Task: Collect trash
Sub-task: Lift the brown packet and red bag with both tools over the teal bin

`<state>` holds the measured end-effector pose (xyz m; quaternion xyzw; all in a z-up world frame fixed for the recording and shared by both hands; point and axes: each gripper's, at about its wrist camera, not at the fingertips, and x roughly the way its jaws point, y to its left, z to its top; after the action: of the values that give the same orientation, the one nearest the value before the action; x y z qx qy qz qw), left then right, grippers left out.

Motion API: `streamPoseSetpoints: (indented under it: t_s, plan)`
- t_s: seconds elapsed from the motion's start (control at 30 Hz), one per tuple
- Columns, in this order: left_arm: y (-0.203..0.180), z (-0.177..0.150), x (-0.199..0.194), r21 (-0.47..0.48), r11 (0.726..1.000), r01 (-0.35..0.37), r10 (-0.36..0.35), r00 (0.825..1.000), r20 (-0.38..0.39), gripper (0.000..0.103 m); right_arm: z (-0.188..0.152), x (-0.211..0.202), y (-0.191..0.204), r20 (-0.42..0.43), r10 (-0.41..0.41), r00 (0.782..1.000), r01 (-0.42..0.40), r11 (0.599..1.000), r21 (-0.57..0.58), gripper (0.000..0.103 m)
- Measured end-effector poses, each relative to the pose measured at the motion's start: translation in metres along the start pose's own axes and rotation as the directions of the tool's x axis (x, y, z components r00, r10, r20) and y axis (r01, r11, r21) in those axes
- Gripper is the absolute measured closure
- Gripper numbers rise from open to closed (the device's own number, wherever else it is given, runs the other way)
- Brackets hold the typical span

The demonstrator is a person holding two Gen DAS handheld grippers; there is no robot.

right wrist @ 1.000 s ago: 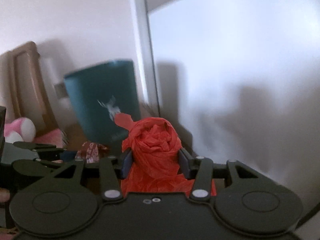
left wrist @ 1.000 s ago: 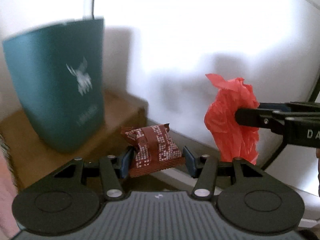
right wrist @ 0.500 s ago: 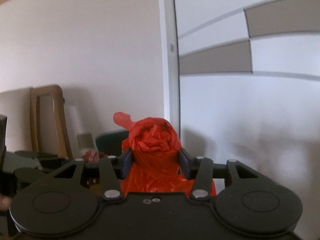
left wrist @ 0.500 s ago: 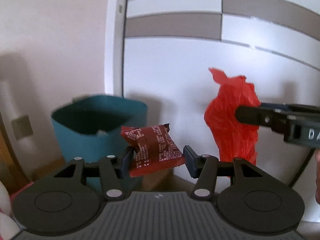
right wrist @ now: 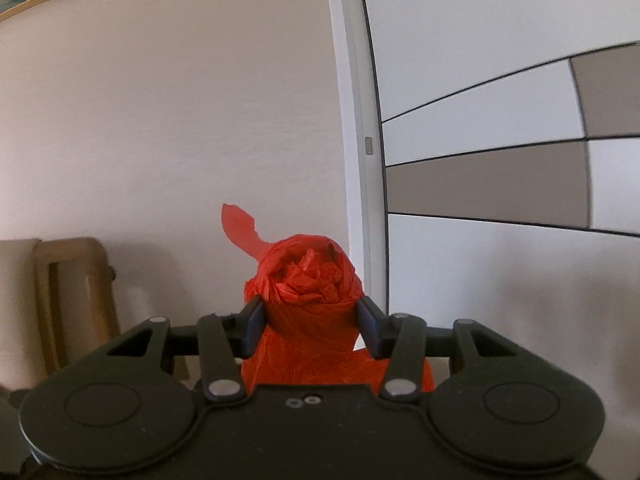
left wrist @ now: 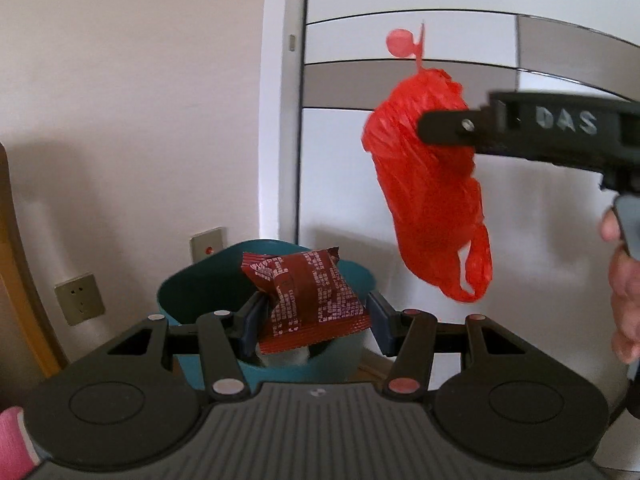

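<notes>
Two handheld tools carry trash toward a teal bin (left wrist: pixel 192 300) that stands by a white wall, next to a door frame.

Left tool (left wrist: pixel 312 320): jaws clamped on a dark red snack pack (left wrist: pixel 308 300), held by its sides and tilted. In the left wrist view the pack sits in front of the bin's open mouth, apparently above the rim; whether it's truly over the opening can't be told from this angle.

Right tool (right wrist: pixel 310 326): jaws pinching a crumpled red bag (right wrist: pixel 308 280) near its top, w/ most of the bag hanging below. In the left view the bag (left wrist: pixel 432 200) dangles to the right of the bin & higher than it, not over the opening. A hand (left wrist: pixel 624 280) shows at the right edge.

Step in hand, as I judge it: bring both items over the bin & drop them.

To do it well:
- Centre the pack over the mouth before letting go; it's flat & light, so it may glide sideways.
- Bag needs to shift left & lower; it's floppy, w/ a loose loop that could snag on the rim.
- Release one at a time, low over the rim.
- Keep the tools from bumping each other.
</notes>
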<state>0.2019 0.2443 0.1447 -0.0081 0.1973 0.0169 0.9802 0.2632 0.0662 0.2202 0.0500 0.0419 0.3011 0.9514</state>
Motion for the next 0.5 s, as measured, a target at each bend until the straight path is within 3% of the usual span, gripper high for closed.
streamPoseSetpoints:
  t_s: [0.27, 0.5]
  plan:
    - [0.027, 0.007, 0.054, -0.030, 0.999, -0.032, 0.030, 0.998, -0.054, 0.050, -0.013, 0.080, 0.004, -0.049, 0.008, 0.999, -0.005, 0.999, 0.047, 0.056]
    - [0.035, 0.003, 0.097, -0.043, 0.998, -0.050, 0.044, 0.991, -0.127, 0.050, -0.040, 0.132, 0.005, -0.171, 0.012, 0.985, 0.002, 0.997, 0.079, 0.055]
